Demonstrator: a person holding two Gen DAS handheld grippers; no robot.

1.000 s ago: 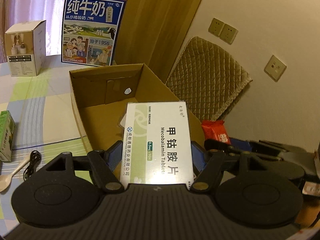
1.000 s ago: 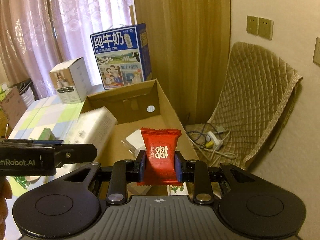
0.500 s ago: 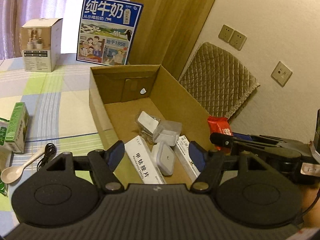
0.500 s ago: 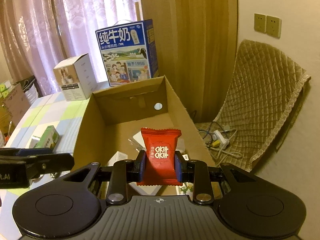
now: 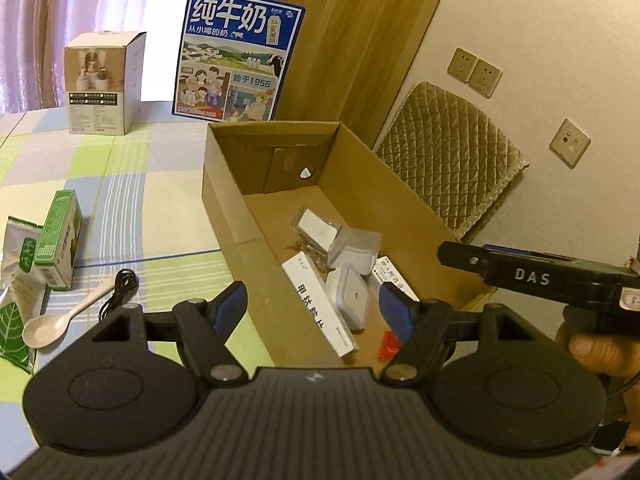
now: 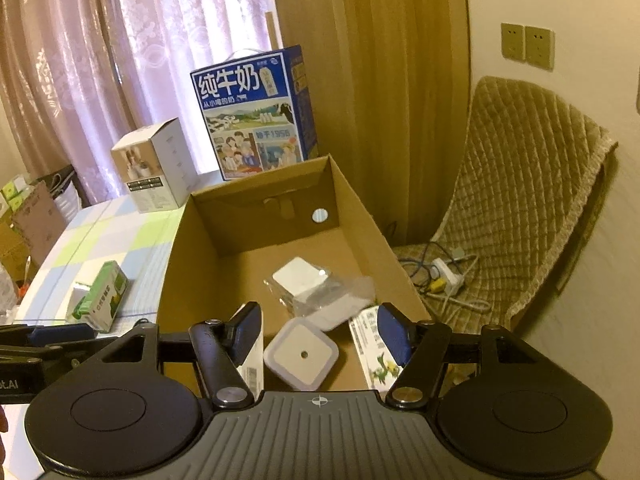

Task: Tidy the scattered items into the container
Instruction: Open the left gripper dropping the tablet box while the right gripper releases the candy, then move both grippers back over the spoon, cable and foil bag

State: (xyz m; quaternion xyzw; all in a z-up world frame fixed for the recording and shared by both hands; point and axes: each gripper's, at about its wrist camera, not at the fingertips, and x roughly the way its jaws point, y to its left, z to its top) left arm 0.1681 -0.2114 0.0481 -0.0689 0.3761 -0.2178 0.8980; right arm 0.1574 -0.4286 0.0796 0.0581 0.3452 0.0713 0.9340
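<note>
Two grippers spread, empty | right gripper (image 6: 318, 334) had just opened, releasing red packet (image 5: 390, 344) into cardboard box (image 5: 224, 216) | spoon (image 5: 60, 322) remained on tabletop (image 5: 132, 200).

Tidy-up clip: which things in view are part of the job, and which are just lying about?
Job:
cardboard box
white pill box, red sweet, night light, all inside it
green carton, spoon, black cable, on the table

Lying about:
milk carton
white cube box
quilted chair

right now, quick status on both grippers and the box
Left gripper open, empty. Right gripper jaws just opened, empty. Red candy in cardboard box. Nothing blocking.
</note>
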